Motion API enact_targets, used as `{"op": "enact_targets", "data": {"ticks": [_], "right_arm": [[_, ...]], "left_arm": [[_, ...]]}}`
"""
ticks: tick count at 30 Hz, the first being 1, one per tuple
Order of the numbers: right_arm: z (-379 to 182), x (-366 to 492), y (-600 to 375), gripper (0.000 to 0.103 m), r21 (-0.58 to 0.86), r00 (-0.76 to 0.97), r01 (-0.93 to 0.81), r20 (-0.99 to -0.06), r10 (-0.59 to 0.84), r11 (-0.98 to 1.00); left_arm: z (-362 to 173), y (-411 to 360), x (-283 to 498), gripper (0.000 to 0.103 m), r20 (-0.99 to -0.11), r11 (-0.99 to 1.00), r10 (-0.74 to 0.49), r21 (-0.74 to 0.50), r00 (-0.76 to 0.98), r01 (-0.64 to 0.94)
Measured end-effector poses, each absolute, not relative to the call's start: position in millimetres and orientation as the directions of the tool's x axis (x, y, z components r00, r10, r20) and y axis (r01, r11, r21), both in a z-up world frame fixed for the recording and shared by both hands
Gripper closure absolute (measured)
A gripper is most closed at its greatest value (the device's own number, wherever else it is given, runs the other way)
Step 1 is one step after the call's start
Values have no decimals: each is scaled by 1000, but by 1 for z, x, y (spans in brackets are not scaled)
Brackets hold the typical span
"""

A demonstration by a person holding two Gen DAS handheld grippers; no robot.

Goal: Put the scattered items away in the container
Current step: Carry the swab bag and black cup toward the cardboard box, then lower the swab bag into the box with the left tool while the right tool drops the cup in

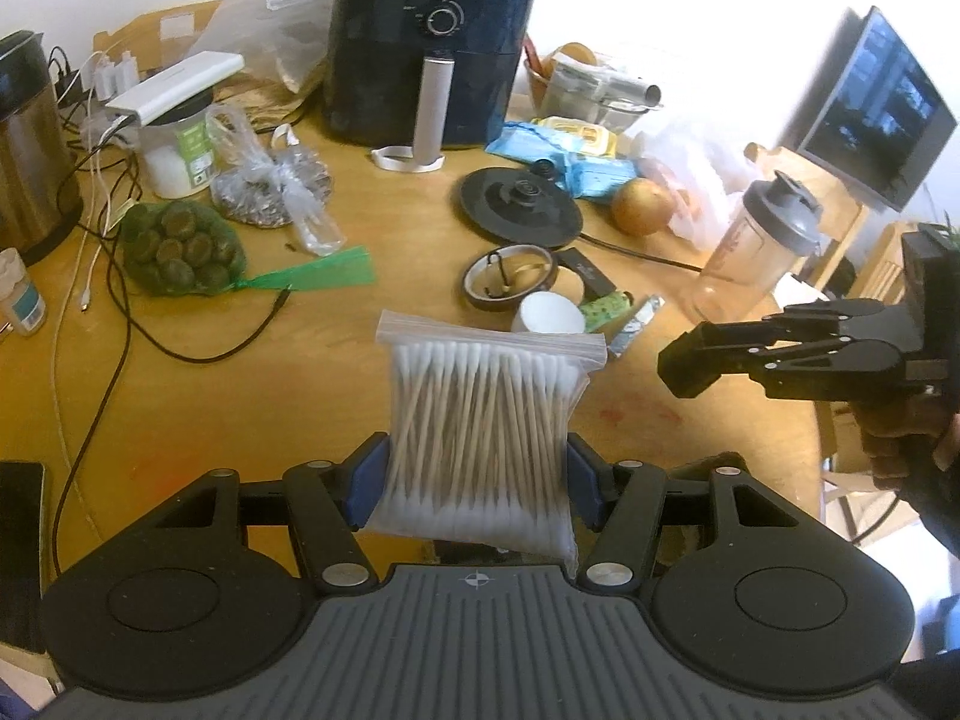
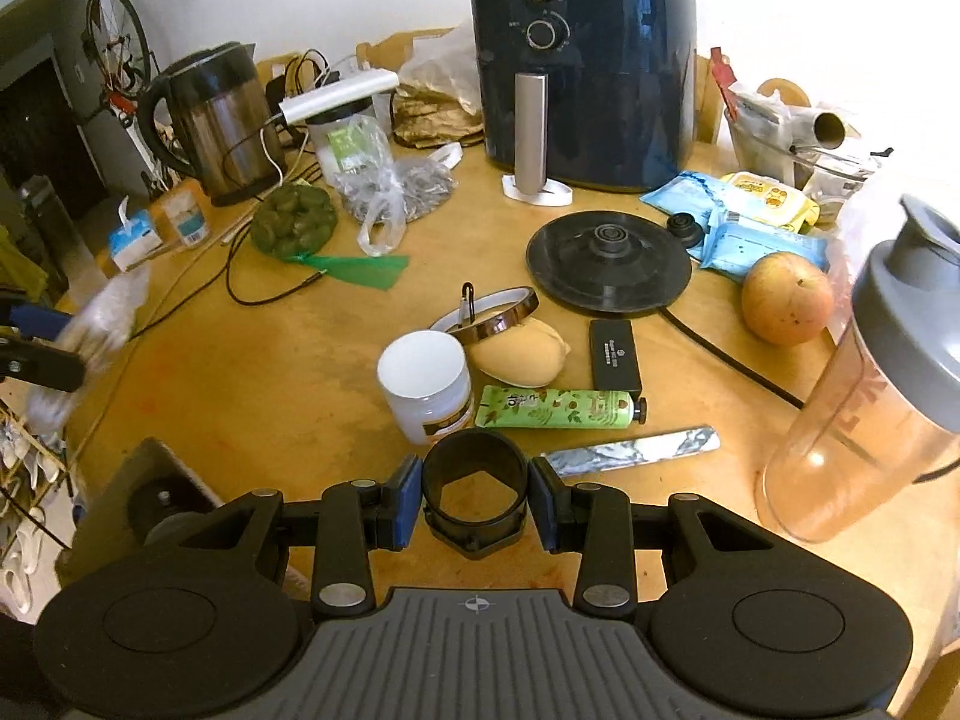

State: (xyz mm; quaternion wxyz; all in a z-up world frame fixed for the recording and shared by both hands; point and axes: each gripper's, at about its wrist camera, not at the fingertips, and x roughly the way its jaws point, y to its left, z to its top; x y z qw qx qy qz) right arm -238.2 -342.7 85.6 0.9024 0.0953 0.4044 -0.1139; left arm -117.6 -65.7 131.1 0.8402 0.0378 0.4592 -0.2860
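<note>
**Both grippers loaded, table still a mess**

Left gripper (image 1: 477, 483) pinching a zip bag of cotton swabs (image 1: 480, 438), blue pads tight on both sides, bag held above the near edge of the wooden table (image 1: 240, 396). Right gripper (image 2: 474, 501) clamped on a black ring (image 2: 474, 489) with a hex-shaped hole, also lifted over the near edge.

Loads of clutter around. Just past the ring: white jar (image 2: 426, 384), green tube (image 2: 555, 408), foil stick (image 2: 630, 450), small black box (image 2: 615, 354), a beige sponge (image 2: 519, 354) partly under a tape roll (image 2: 486, 315). Behind those, a round black kettle base (image 2: 609, 261) with its cord running toward the right edge. Apple (image 2: 786, 300) and a clear shaker bottle (image 2: 864, 402) crowding the right edge. Big dark air fryer (image 2: 585, 66) at the back, steel kettle (image 2: 219, 120) in the back-left corner, net bag of green things (image 2: 294, 219) and loose cables near the left edge. Blue wipes packs (image 2: 762, 240) beside the apple.

Can't pick out a container anywhere.
</note>
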Motion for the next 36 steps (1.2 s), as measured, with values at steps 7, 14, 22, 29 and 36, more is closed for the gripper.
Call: {"op": "enact_targets", "data": {"ticks": [7, 14, 22, 29, 36], "right_arm": [[101, -258, -331, 62, 94, 671, 287, -730, -130, 953], [115, -276, -321, 62, 139, 688, 300, -717, -113, 944], [119, -288, -305, 62, 174, 687, 282, -723, -72, 944], [109, -295, -286, 62, 209, 668, 260, -744, -19, 943], [93, -296, -269, 62, 231, 630, 238, -776, 31, 943]], "left_arm": [[131, -75, -123, 43, -793, 822, -454, -197, 407, 534], [129, -83, -133, 43, -796, 805, -463, -194, 390, 560], [122, -87, -145, 43, -823, 801, -445, -189, 354, 568], [113, -89, -159, 43, -847, 788, -439, -203, 299, 582], [97, -93, -168, 43, -874, 766, -427, -215, 231, 606]]}}
